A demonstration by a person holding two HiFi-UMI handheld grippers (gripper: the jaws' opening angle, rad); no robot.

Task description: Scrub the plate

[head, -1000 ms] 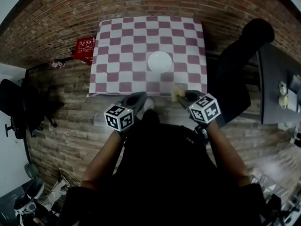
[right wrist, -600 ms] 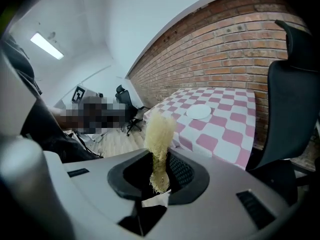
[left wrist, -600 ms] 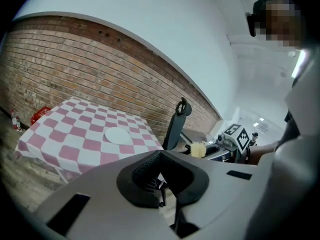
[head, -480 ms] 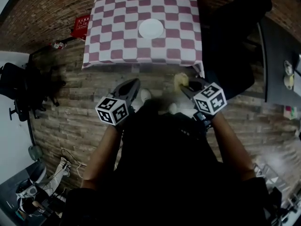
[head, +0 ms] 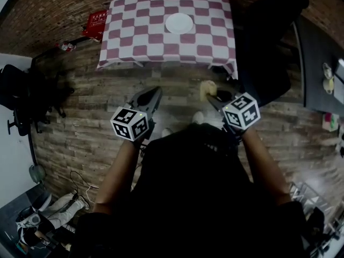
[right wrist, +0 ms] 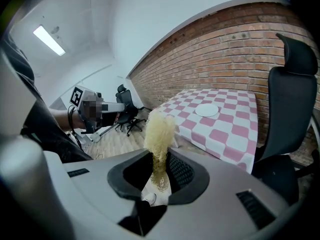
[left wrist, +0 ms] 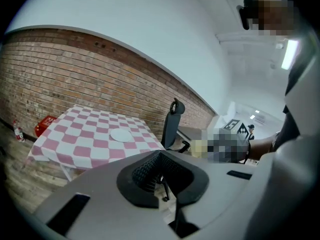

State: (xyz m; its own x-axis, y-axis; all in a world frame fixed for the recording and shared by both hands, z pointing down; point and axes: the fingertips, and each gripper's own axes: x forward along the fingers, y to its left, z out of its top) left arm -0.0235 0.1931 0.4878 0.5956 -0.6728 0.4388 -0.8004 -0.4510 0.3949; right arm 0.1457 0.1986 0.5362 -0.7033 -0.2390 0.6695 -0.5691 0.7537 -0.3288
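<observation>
Forearms outstretched mid-frame, left claw pressed together, right claw pinching a half-hidden sponge, plate top centre.

White plate lies on the checked desk; short of the desk hover left claw and right claw, gripping a sponge.

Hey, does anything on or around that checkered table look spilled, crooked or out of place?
Nothing stands out. The white plate lies flat and alone on the checkered table, no spill visible. Only a red box and a small bottle sit on the floor beside it, by the brick wall.
</observation>
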